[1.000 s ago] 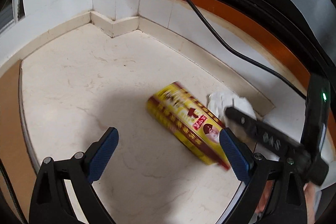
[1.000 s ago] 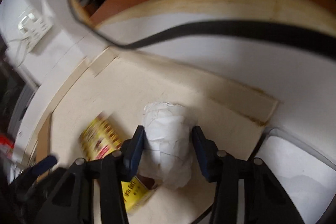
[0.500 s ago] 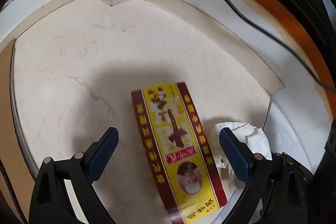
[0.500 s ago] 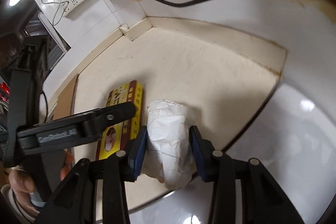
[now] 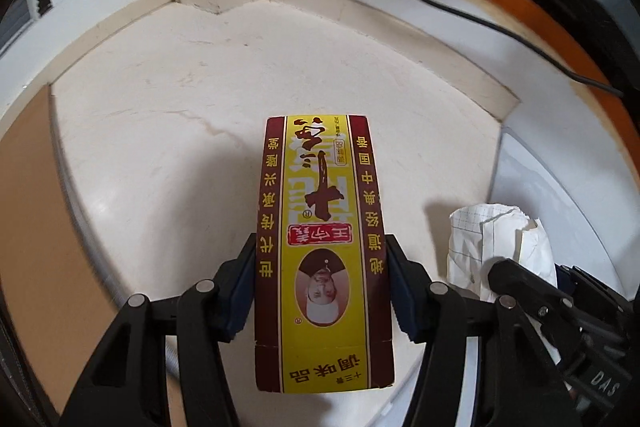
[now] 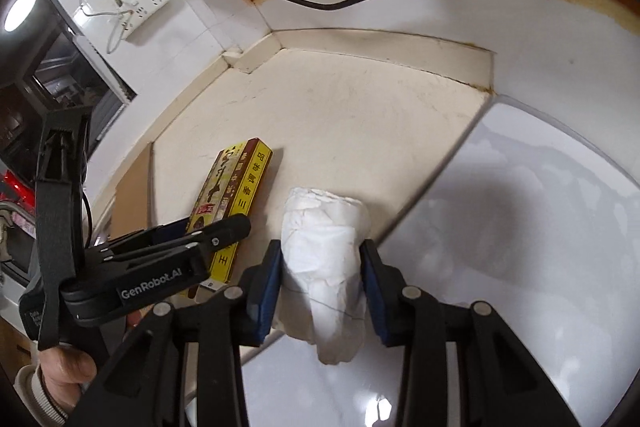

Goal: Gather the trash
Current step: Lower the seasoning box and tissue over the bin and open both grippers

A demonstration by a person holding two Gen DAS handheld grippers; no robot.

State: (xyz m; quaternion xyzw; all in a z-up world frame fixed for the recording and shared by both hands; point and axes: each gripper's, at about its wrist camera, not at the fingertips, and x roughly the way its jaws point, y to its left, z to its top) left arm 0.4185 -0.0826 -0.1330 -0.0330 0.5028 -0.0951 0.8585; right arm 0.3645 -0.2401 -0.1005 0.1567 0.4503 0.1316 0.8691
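Item 1: left gripper (image 5: 322, 291). Jaws clenched on the long sides of the yellow and maroon carton (image 5: 322, 239), at its near half. The carton points away from the gripper toward the far corner of the tabletop (image 5: 168, 131); whether its far end rests on the tabletop or is lifted cannot be told.

Item 2: right gripper (image 6: 322, 279). Jaws clenched on the crumpled white paper wad (image 6: 324, 267), which bulges past the pads at both ends. It sits just right of the carton, over the edge where the tabletop meets the white glossy surface (image 6: 520, 227).

Item 3: surroundings. Black cable (image 6: 360, 1) hanging along the far wall; white power strip (image 6: 138, 3) on the wall at far left; no bin is visible in either view.

Item 4: status, as judged. Both pieces of trash are gripped; carrying and dropping them remain.

Item 5: risks.
- The carton is held near one end, so its long free end could swing or pivot between the pads during a quick turn.
- It looks like a thin empty box; the squeeze may crush it and loosen the hold.
- The soft paper may compress and slide out, or shed a loose flap.
- The two grippers work close together and could knock each other.
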